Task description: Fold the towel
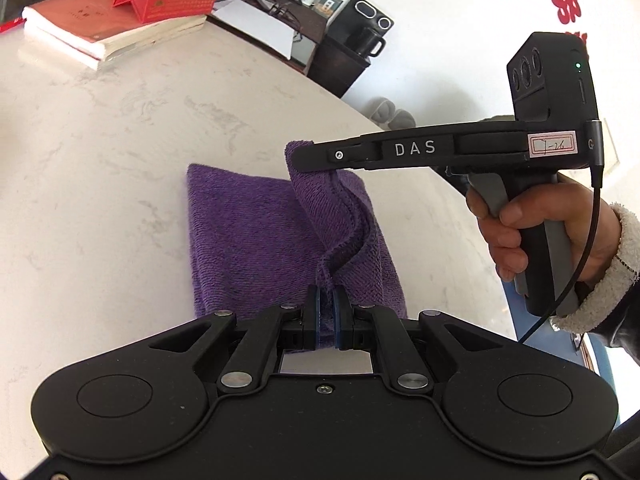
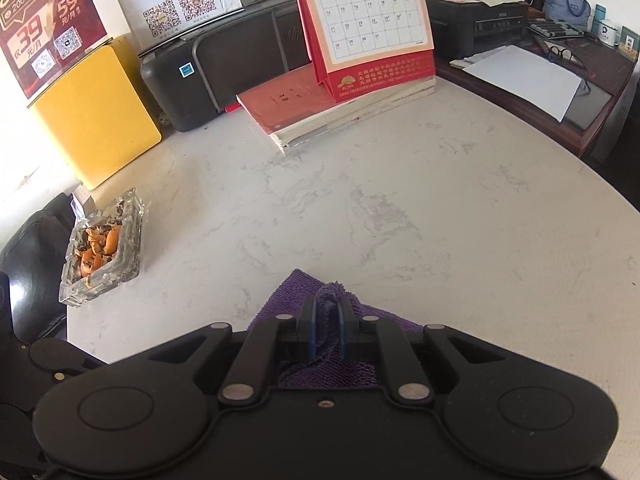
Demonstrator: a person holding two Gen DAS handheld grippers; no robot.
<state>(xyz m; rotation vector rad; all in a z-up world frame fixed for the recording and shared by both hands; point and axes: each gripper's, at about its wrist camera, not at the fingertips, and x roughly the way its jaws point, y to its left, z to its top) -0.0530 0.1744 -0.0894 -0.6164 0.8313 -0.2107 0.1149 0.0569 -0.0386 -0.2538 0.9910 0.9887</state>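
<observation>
The purple towel (image 1: 256, 240) lies on the marble counter (image 1: 100, 152), already doubled into a narrow block, with one edge raised off it. The left tongs (image 1: 326, 300) pinch that edge at 6 o'clock and the right tongs (image 1: 296, 158) pinch it at 12 o'clock, likely so the raised layer can be carried over flat. The right hand (image 1: 536, 232) shows only in the left view. The right view shows its tongs (image 2: 326, 320) closed on bunched cloth and an ashtray (image 2: 102, 248) at 9 o'clock.

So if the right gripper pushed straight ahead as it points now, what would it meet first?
Apart from the purple towel it holds, bare tabletop lies ahead; farther on, probably the books under the calendar.
</observation>
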